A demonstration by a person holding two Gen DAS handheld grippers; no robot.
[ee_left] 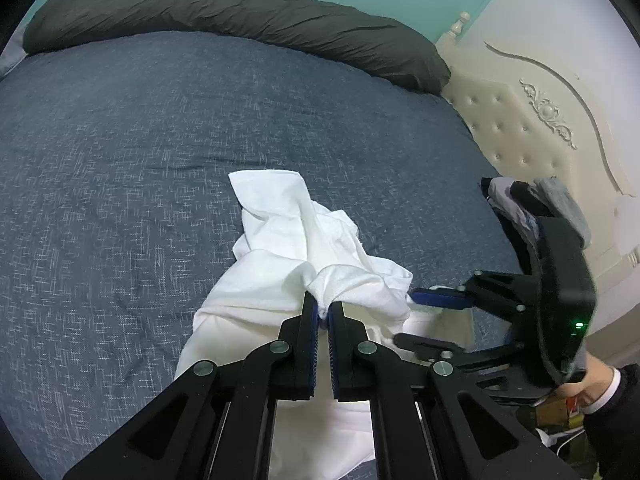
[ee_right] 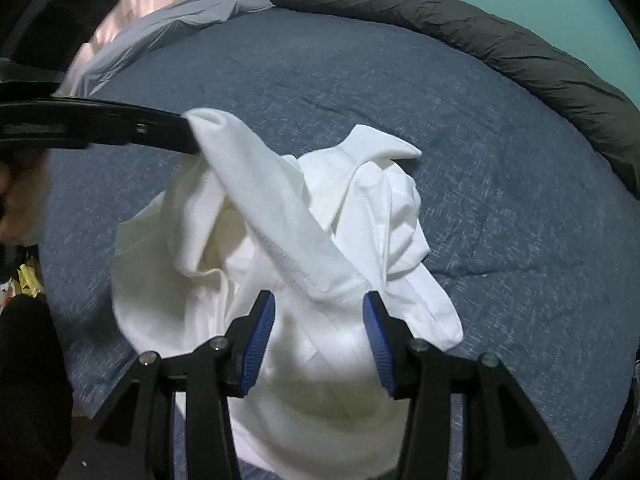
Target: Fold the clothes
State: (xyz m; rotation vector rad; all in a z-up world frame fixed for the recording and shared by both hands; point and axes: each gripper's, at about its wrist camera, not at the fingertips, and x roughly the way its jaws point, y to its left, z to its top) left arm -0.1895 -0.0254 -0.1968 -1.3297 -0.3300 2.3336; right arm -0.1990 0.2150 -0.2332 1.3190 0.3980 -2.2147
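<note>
- Two black two-finger grippers with blue ribbed pads, one per hand, both at the near edge of the bed, working a single garment.
- Left gripper (ee_left: 325, 312): jaws clenched on a bunched fold of the crumpled white cotton shirt (ee_left: 288, 240); the cloth gathers into a knot right at its tips. In the right wrist view its dark body (ee_right: 120, 130) enters from the left, holding up one end of a stitched hem band.
- Right gripper (ee_right: 319, 320): jaws spread wide, nothing between the pads; the stitched hem band (ee_right: 280, 240) runs into the gap from the far left, its low end just ahead of the pads. In the left wrist view the same tool (ee_left: 436, 320) sits at the right, beside the shirt's near right edge.
- Governing relation, as a judgement: the band's long axis slants from the left gripper's raised hold, far left, down to the near right, so its free end lies closest to the right gripper, directly ahead of it.
- White shirt overall: heaped and unfolded on the dark blue flecked bed cover (ee_left: 160, 140), near middle, one flap (ee_left: 268, 188) pointing far.
- Small pile of dark and grey clothing (ee_left: 536, 208): right, by the cream tufted headboard (ee_left: 520, 128).
- Long dark grey pillow (ee_left: 224, 12): along the far edge.
</note>
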